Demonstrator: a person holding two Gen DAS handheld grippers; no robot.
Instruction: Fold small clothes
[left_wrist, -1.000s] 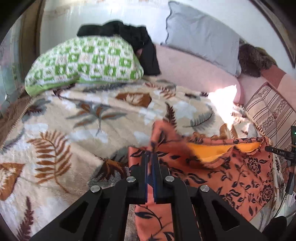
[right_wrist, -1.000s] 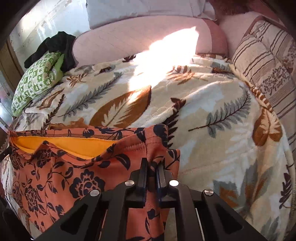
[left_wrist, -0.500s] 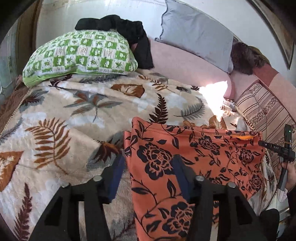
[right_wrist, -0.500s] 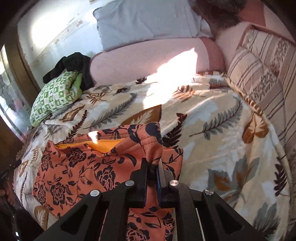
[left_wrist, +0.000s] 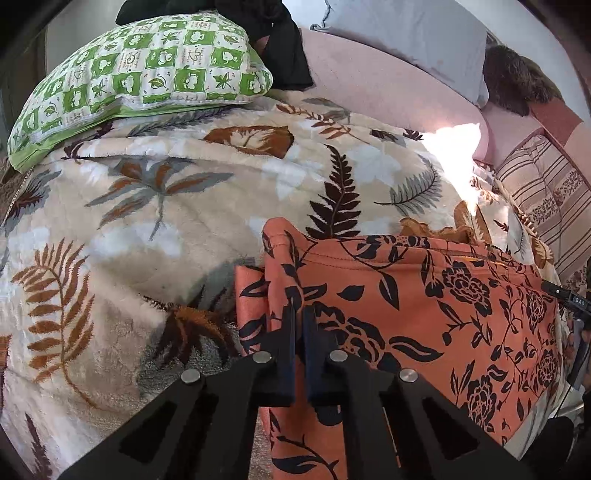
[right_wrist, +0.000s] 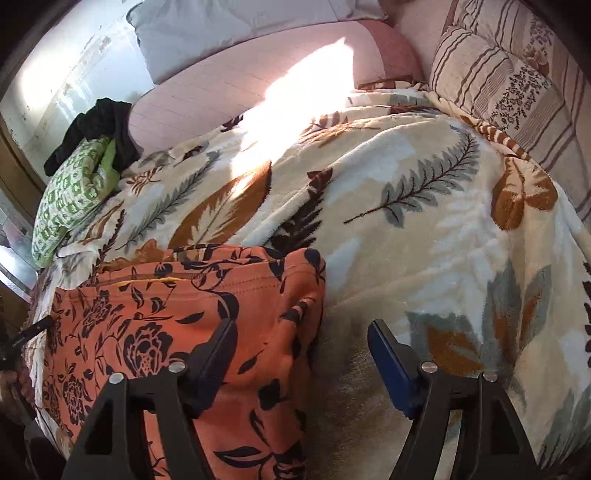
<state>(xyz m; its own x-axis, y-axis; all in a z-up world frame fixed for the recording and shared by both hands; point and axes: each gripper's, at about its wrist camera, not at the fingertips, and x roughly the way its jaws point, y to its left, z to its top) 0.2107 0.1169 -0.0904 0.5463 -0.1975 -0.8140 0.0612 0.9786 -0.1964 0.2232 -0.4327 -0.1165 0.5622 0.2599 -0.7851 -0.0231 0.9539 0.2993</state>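
Left gripper (left_wrist: 299, 314): tilted down, clamped on orange floral garment (left_wrist: 406, 314) edge.
Right gripper (right_wrist: 299, 339): just opening, jaws apart over garment corner.
Surface: leaf-print blanket (left_wrist: 166, 221).

Your left gripper (left_wrist: 299, 314) covers the cloth at its tips, so you cannot tell whether the orange floral garment (left_wrist: 424, 306) is pinched there; the garment's near edge runs behind both gripper bodies and off the bottom of each view; the black garment (left_wrist: 284, 48) on the green checked pillow (left_wrist: 147, 70) is cut by the top edge in the left view; the striped cushion (right_wrist: 509, 77) runs off the right; sun glare (right_wrist: 306, 88) washes out the leaf-print blanket (right_wrist: 424, 206) at the far side.
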